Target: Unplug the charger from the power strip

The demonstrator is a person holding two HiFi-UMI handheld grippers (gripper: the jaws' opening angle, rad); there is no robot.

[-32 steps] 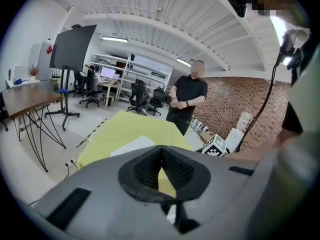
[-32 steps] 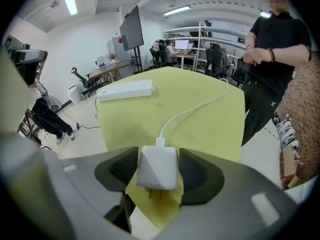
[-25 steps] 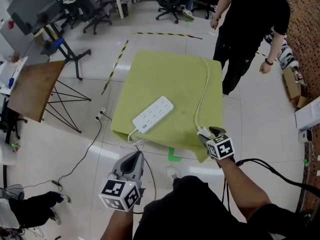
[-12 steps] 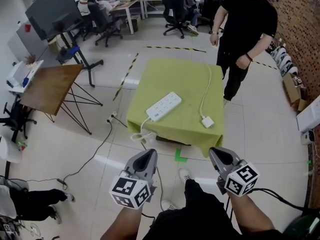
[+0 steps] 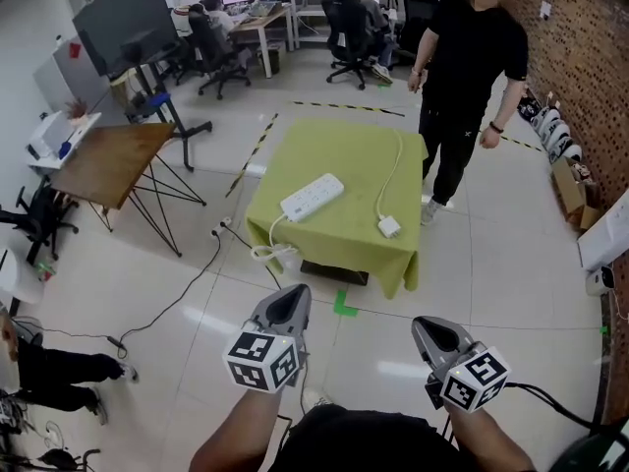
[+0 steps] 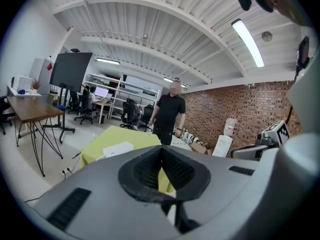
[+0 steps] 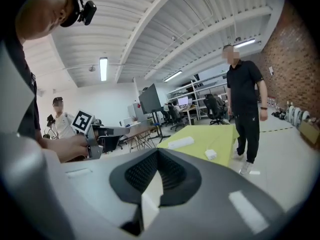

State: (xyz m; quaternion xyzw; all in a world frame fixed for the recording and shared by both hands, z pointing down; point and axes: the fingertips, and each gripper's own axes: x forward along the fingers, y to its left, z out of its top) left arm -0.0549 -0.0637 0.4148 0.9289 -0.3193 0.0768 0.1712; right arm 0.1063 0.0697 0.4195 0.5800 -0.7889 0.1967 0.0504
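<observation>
While both tools hang low over the floor, short of the table, neither pinches anything. L gripper (image 5: 292, 295) has its jaws pressed together w/ nothing between them. R gripper (image 5: 428, 325) is closed the same way & empty.

A green tape mark (image 5: 343, 305) sits on the floor just before the table (image 5: 339, 155), which is draped in a yellow-green cloth. The charger (image 5: 389, 226) lies unplugged on the cloth by the right edge, toward the near-right corner. It's well apart from the power strip (image 5: 312, 197), which lies diagonally nearer the left edge. The charger's white cable (image 5: 396, 160) runs back toward the far-right corner. The strip's own cord (image 5: 267, 254) drops over the near-left corner.

A person in black (image 5: 470, 67) stands beside the far-right corner. Off to the left is a wooden table (image 5: 108, 160), then a big monitor (image 5: 120, 29) on a stand, w/ desks & office chairs (image 5: 346, 23) at the back.
</observation>
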